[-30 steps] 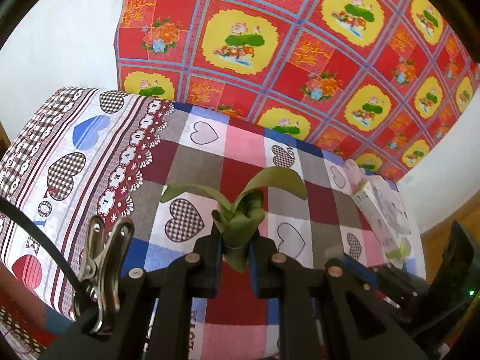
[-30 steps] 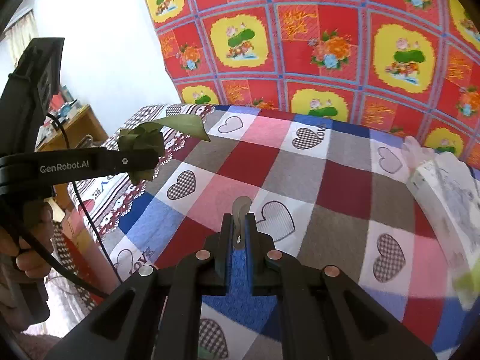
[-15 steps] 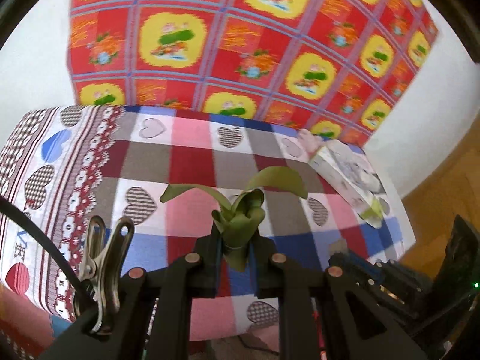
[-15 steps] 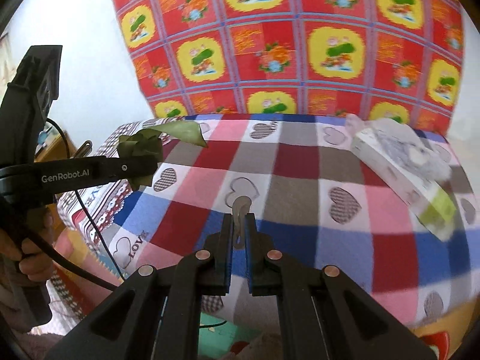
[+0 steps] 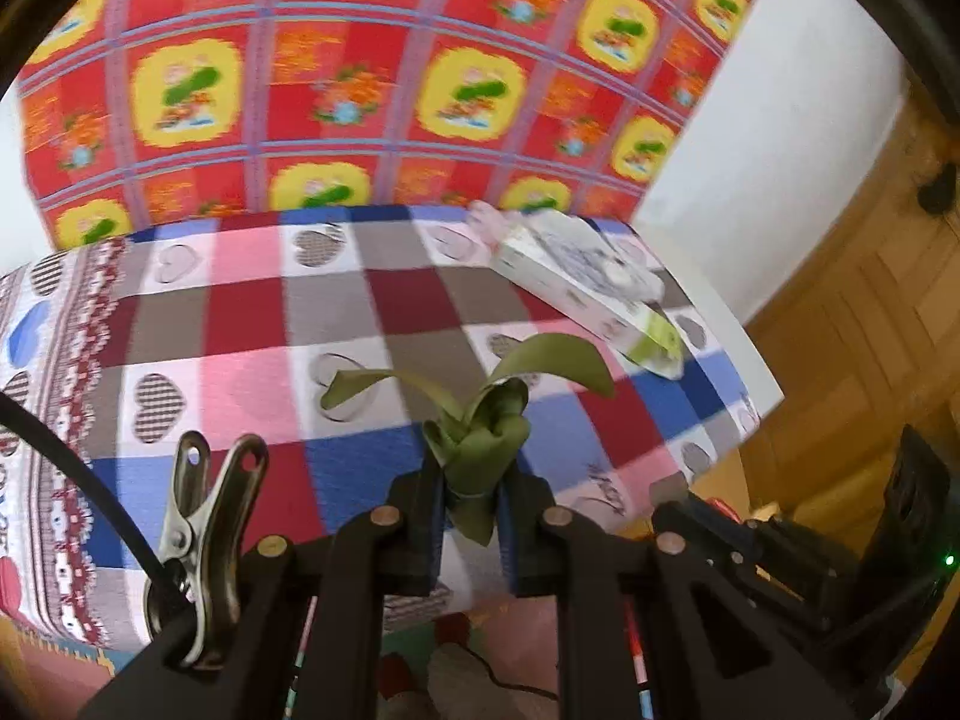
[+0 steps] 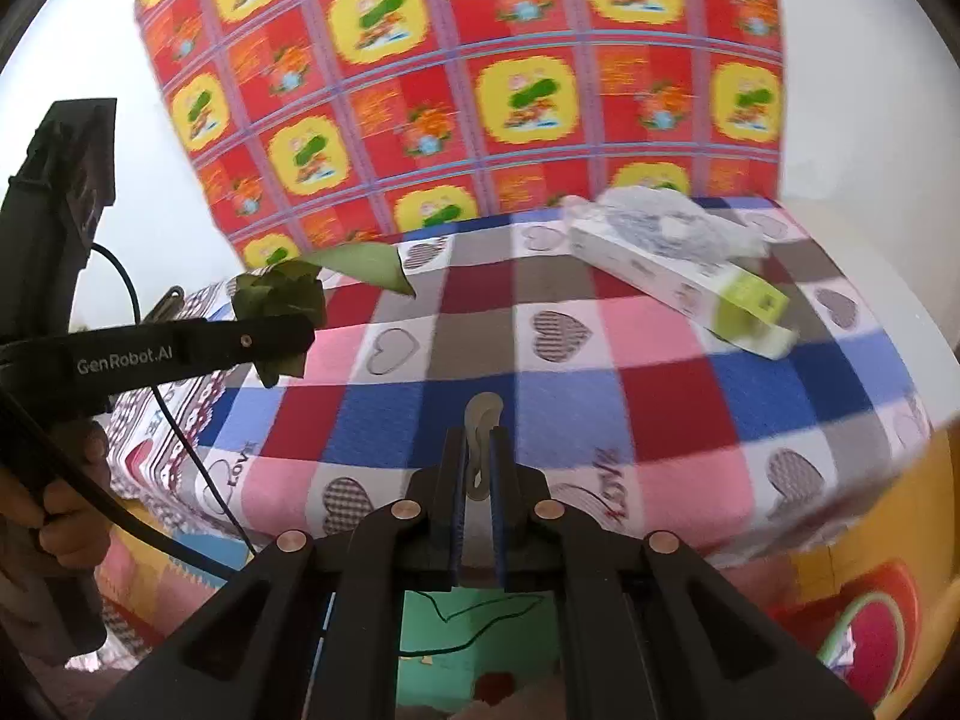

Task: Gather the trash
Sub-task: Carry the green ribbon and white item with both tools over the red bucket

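My left gripper is shut on a bunch of green leaves whose blades curl up and out to both sides. From the right wrist view the same leaves hang at the left, clamped in the left gripper's black fingers. My right gripper is shut on a thin pale beige scrap that sticks up between its blue pads. Both grippers hover in front of the near edge of the checked heart tablecloth, above the floor.
A long white and green box under a crumpled clear bag lies at the table's far right. A red and yellow patterned cloth hangs behind. A metal clip sits on the left gripper. A wooden door stands right.
Both grippers have pulled back from over the table to beyond its front edge, still holding the leaves and the scrap. The floor now shows below them.
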A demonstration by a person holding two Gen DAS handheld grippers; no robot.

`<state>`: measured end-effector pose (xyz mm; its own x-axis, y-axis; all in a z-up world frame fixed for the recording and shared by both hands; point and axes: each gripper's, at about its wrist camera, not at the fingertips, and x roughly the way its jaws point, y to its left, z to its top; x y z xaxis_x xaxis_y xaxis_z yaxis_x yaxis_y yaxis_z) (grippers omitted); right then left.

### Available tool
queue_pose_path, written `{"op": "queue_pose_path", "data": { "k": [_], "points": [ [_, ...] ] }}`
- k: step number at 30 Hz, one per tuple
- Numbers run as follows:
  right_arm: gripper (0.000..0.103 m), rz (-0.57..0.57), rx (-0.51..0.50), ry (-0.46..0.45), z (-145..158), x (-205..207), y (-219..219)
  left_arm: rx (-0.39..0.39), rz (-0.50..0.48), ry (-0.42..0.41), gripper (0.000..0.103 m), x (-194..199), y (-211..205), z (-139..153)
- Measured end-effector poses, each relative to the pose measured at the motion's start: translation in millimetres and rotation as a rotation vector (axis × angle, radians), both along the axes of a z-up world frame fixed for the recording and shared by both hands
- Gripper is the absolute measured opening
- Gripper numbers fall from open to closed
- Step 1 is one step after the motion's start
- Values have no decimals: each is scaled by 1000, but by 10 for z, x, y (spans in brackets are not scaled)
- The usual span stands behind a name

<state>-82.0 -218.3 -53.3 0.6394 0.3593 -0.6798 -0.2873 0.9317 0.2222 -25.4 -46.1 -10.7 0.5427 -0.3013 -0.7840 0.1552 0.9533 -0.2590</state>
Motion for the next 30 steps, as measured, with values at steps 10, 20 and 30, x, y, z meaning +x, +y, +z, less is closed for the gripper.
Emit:
{"op": "queue_pose_path", "data": {
  "k": [10,20,30],
  "points": [
    [8,-133,15,8,-32,-319,-429,-6,-165,36,15,-42,-640,-121],
    [8,-250,17,29,-82,-616,-995,1,-303,59,15,-131,-1396,-213],
    [8,-377,27,63,-230,-956,-1676,34,-464,95,15,-309,-2241,-366]
  ]
}}
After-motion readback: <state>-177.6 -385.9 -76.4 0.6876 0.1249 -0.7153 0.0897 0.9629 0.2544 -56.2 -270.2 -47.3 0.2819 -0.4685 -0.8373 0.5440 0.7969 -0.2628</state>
